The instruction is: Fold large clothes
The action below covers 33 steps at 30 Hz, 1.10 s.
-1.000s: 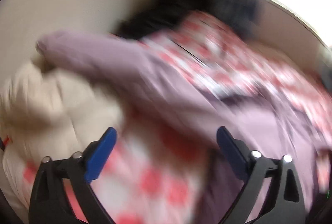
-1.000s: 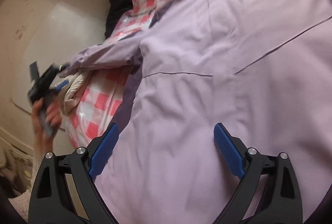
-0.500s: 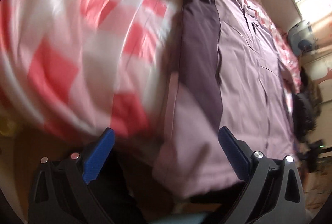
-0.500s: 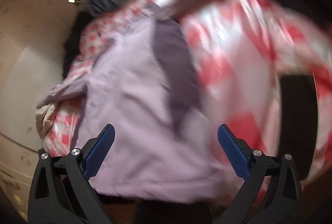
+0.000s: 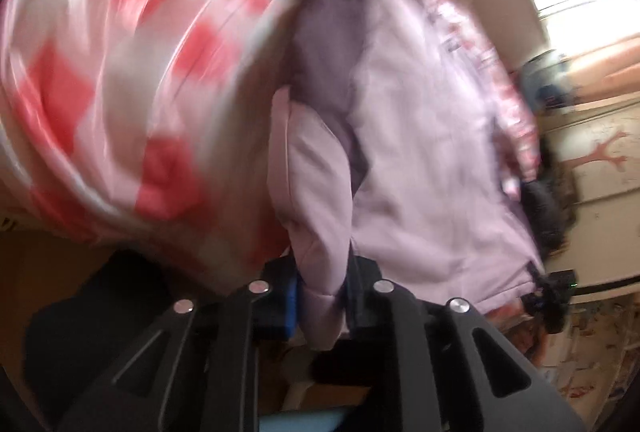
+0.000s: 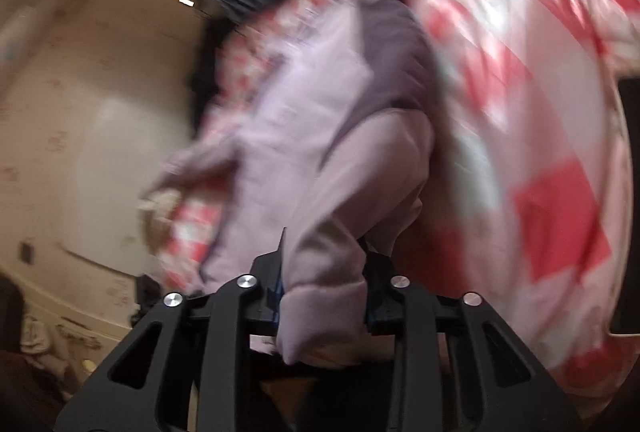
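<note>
I see a pale lilac jacket [image 5: 432, 160] with a darker purple panel along one side, spread over a red-and-white checked bedcover [image 5: 120, 72]; both views are smeared with blur, so finer details escape me. My left gripper [image 5: 322, 296] has its blue-padded jaws closed on a bunched edge of the jacket, which rises straight from the fingers and stretches away over the cover. My right gripper [image 6: 324, 296] is likewise clamped on a thick fold of the jacket [image 6: 320, 136], the cloth bulging out between and below its fingers.
</note>
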Motion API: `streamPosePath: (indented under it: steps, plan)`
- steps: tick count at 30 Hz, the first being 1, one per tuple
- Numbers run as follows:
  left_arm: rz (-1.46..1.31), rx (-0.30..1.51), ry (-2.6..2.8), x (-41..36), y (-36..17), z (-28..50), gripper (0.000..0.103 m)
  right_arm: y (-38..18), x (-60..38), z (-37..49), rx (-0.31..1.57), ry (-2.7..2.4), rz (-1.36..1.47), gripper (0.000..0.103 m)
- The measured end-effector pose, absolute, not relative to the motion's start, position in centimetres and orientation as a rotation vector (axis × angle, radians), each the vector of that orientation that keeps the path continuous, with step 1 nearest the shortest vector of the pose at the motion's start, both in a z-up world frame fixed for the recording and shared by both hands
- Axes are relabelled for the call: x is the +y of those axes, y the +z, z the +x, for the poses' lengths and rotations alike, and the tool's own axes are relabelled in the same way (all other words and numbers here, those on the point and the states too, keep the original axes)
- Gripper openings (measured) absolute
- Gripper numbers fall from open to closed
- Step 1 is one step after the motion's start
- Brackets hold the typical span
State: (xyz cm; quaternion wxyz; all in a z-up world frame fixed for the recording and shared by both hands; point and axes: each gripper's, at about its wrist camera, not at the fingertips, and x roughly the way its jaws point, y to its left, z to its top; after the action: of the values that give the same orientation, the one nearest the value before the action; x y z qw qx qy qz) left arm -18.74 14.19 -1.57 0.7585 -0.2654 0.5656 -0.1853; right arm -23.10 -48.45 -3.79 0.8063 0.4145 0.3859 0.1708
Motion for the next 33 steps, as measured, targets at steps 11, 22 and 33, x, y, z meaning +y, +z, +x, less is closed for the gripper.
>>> streamPosePath:
  steps: [11, 22, 33]
  plan:
    - [-0.272, 1.385, -0.337, 17.8, -0.6, -20.9, 0.043, -4.5, -48.4, -27.7, 1.01, 0.253, 0.741, 0.043]
    - [-0.209, 0.958, -0.274, 16.5, 6.5, -18.1, 0.093, 0.9, -44.5, -26.0, 0.859, 0.326, 0.572, 0.073]
    - [0.061, 1.027, -0.18, 4.8, -1.5, -11.7, 0.094, -2.5, -48.2, -20.9, 0.894, 0.384, 0.716, 0.084]
